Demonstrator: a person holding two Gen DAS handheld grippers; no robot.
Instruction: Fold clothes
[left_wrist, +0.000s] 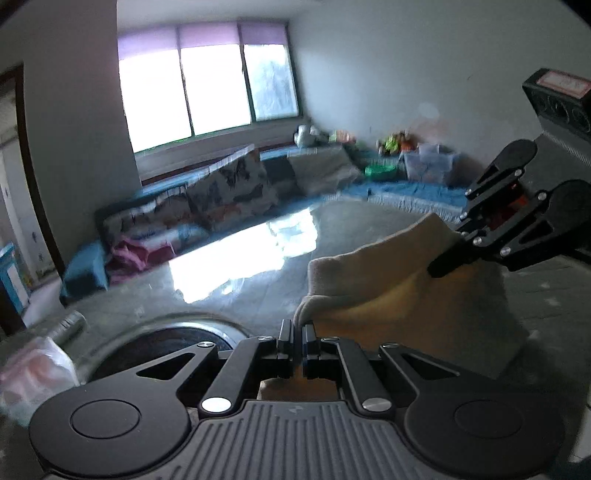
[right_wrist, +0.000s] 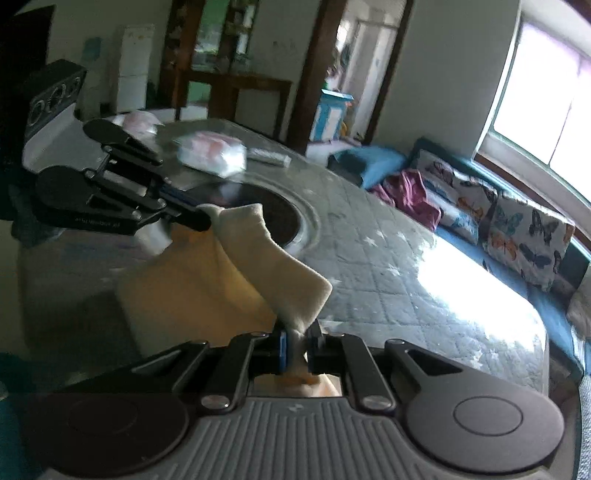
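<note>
Left wrist view: the left hand-held gripper (left_wrist: 298, 334) pinches a corner of the cream garment (left_wrist: 399, 288), which hangs just ahead of it above the worktop (left_wrist: 236, 280). Right wrist view: the right hand-held gripper (right_wrist: 298, 338) pinches the opposite corner, the cloth stretching forward-left to the left hand-held gripper.

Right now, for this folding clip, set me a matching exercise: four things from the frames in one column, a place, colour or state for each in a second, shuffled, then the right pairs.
Things
1. left gripper
2. cream garment
3. butterfly cushions
4. pink cloth

States or places
A. lined up along the blue bench under the window
B. held up between both grippers above the quilted table
C. crumpled at the end of the cushions
D. shut on the garment's edge

Pairs: 1-D, 2-B, 3-A, 4-C
</note>
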